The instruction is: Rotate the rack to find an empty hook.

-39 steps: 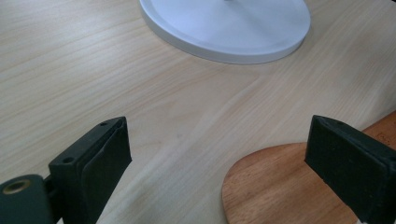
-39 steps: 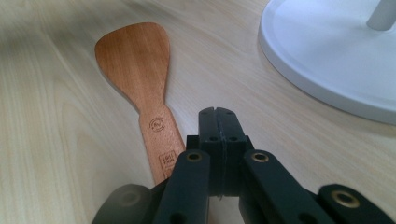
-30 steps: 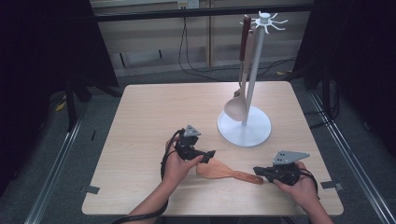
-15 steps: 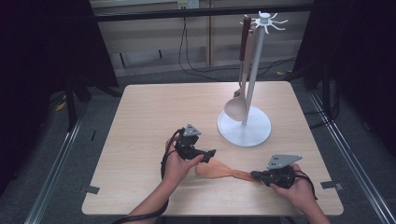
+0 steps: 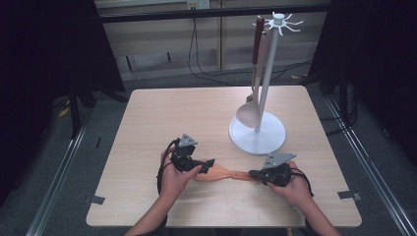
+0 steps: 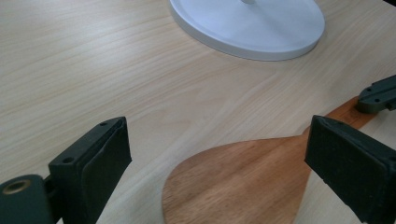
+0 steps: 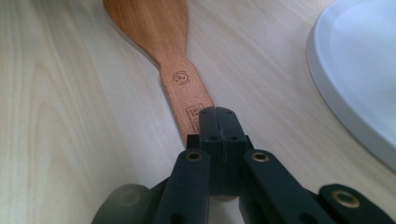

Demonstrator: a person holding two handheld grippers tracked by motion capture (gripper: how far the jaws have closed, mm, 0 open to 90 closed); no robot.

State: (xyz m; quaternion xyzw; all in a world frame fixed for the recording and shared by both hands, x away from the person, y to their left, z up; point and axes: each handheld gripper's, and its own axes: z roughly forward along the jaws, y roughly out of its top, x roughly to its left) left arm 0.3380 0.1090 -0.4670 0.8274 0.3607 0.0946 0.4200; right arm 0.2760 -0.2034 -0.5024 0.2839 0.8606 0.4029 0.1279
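At the lower middle of the high view, the right gripper [image 5: 256,173] has its jaws clamped on the wooden spatula's [image 5: 223,173] handle (still flat on the table [image 5: 196,113]). The left gripper [image 5: 208,162] straddles the blade, jaws apart. Lifting it to the utensil stand [image 5: 257,132], beyond, remains.

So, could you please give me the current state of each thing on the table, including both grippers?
Wooden spatula: flat on the table, handle end clamped.
Right gripper: shut on the spatula's handle.
Left gripper: open, jaws either side of the spatula's blade.
Ladle: hanging from the rack.
Rack: upright on its white base.
Table: bears the rack and spatula.
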